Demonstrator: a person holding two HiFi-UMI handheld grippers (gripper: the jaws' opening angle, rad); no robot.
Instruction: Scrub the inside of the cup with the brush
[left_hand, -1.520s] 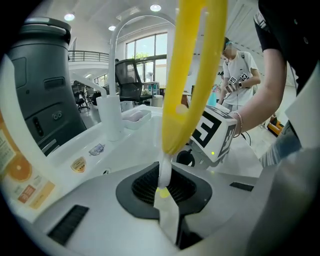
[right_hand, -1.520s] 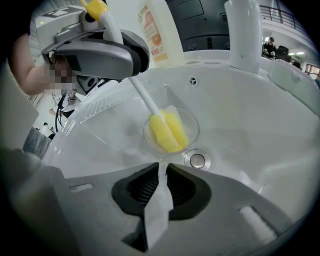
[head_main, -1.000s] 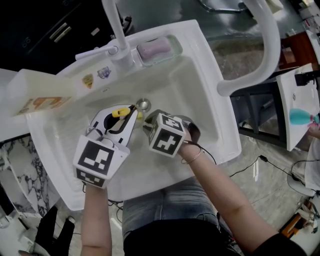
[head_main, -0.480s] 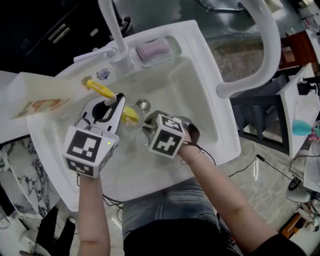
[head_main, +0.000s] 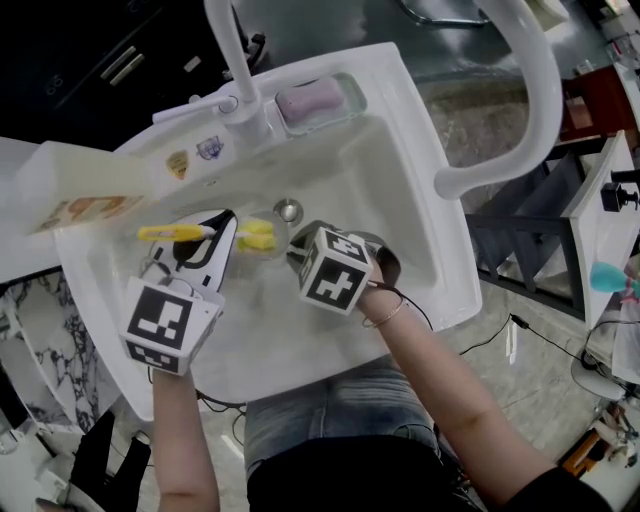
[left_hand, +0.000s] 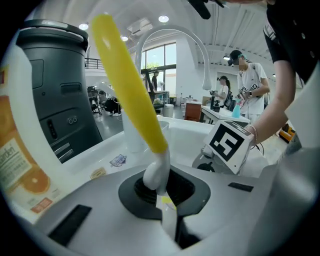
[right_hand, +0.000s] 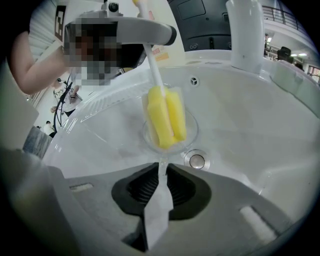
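Observation:
A brush with a yellow handle (head_main: 174, 232) and a yellow sponge head (head_main: 257, 237) is in the sink. My left gripper (head_main: 224, 232) is shut on the brush's white neck (left_hand: 157, 172), and the handle (left_hand: 129, 82) slants up to the left. The sponge head (right_hand: 166, 116) sits inside a clear cup (right_hand: 172, 134) lying on its side above the sink floor, near the drain. My right gripper (right_hand: 161, 172) is shut on the cup's wall, its mouth turned toward the left gripper. In the head view the cup (head_main: 268, 246) lies between the two grippers, with the right gripper (head_main: 297, 257) on its right.
The white sink (head_main: 400, 190) has a drain (head_main: 288, 210) just beyond the cup. A faucet (head_main: 234, 70) and a dish with pink soap (head_main: 312, 98) stand at the back rim. An orange-printed carton (head_main: 80, 195) rests on the left rim. A white curved tube (head_main: 535, 90) arches at the right.
My left gripper has shifted left and turned, so the brush handle went from pointing up-left to lying level toward the left. The sponge head stays in the cup; the right gripper has not moved.

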